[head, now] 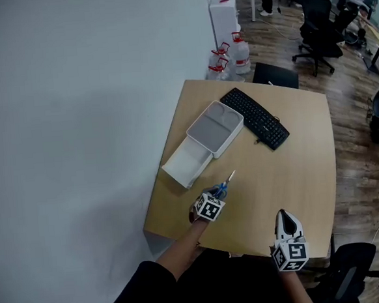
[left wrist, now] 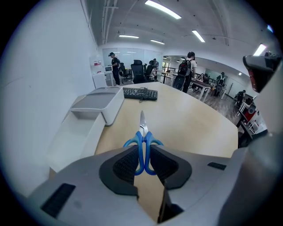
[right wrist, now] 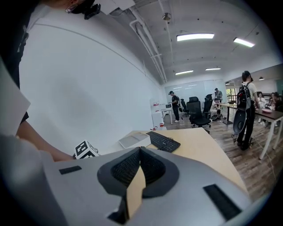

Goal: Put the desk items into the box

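Note:
My left gripper (head: pixel 217 193) is shut on the blue handles of a pair of scissors (head: pixel 227 184) above the near left part of the wooden desk (head: pixel 295 165). In the left gripper view the scissors (left wrist: pixel 142 140) point forward, with the metal blades sticking out beyond the pads (left wrist: pixel 126 164). Ahead and to the left stands the open white box (head: pixel 216 128) with its lid (head: pixel 186 165) beside it. My right gripper (head: pixel 284 220) hovers at the desk's front edge, shut with nothing in it; its pads (right wrist: pixel 128 167) meet at the tips.
A black keyboard (head: pixel 255 117) lies to the right of the box. Water jugs (head: pixel 229 54) and office chairs (head: pixel 319 19) stand beyond the desk. A white wall (head: pixel 75 111) runs along the left. People (left wrist: pixel 185 73) stand far off.

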Available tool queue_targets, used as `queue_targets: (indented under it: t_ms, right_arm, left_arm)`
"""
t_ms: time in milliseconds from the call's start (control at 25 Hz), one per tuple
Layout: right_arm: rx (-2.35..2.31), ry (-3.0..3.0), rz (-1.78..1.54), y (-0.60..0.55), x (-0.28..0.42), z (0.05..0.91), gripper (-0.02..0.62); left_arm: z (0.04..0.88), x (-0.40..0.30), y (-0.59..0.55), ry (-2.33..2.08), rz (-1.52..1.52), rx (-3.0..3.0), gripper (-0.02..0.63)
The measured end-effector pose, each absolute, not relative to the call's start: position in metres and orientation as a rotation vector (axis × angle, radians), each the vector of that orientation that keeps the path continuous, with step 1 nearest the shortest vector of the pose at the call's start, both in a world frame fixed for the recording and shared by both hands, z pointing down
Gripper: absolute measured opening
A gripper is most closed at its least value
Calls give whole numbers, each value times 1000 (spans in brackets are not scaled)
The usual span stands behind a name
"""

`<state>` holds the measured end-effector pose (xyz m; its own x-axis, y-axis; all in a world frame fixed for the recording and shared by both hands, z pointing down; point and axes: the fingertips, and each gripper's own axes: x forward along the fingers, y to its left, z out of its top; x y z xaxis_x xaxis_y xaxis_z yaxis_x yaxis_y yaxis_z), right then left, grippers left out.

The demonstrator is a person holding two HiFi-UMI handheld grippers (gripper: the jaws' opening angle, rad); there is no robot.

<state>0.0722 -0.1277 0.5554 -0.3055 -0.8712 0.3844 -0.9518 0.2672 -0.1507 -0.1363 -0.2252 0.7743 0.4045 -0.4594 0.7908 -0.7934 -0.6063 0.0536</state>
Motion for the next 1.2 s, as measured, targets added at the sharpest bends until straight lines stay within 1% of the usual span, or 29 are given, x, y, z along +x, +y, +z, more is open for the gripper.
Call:
queue_targets:
  t_ms: [320, 480, 760, 1200]
  right_arm:
    - [1629, -2341, 495, -123, -17, 553, 60]
    - [1606, -2332, 496, -121, -42, 555, 60]
    - [1616, -2297, 488, -120, -51, 551, 60]
    - [1672, -2221, 530, -140, -37, 564, 60]
  left_arm:
    - [761, -218, -243, -1112, 1041, 2254, 86]
    - [753, -255, -259, -1151, 1047, 2257, 87]
    - [747, -291, -285, -1194, 1073, 2247, 86]
    - [792, -297, -323, -1124, 1200, 2198, 87]
